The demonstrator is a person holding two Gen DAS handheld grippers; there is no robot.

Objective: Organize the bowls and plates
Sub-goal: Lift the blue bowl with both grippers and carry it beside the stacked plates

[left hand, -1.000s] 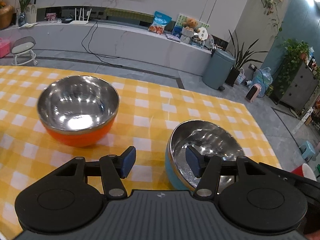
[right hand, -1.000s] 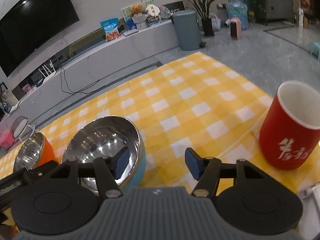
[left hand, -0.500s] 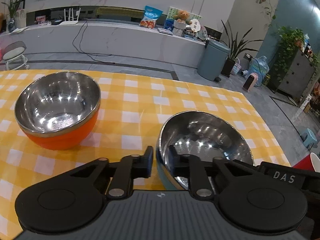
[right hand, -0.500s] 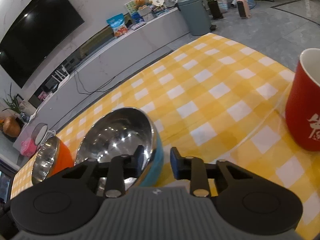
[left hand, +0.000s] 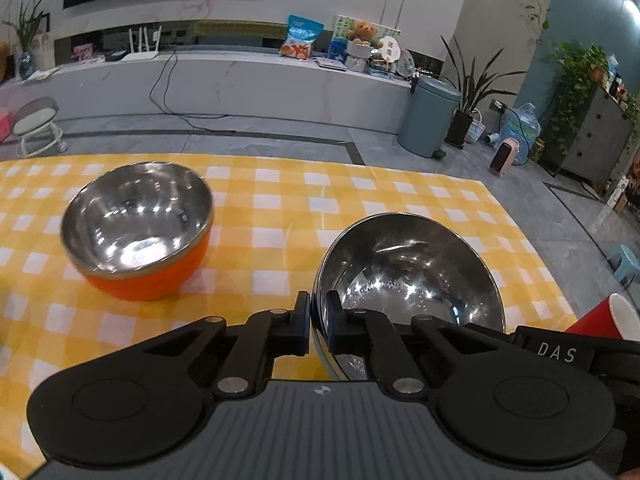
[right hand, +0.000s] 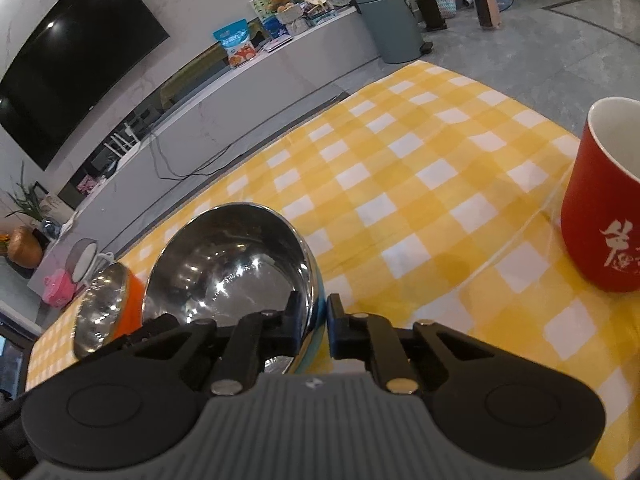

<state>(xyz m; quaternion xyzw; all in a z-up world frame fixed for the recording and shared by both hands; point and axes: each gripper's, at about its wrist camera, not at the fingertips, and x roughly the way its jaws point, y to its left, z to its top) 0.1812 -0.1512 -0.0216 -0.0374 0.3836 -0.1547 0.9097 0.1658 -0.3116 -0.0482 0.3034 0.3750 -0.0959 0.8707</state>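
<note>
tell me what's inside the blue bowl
Nothing loose shows inside the blue bowl, only bare shiny steel with reflections. One finger of each tongs, left and right, reaches inside over the rim, hiding the near part.

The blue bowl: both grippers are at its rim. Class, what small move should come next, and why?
Probably a short, level lift. The left gripper and right gripper have just been closing and now pinch opposite sides of the blue bowl's rim, one finger inside, one outside. It appears to sit on the tablecloth, and the orange bowl beside it sits open for stacking.
</note>
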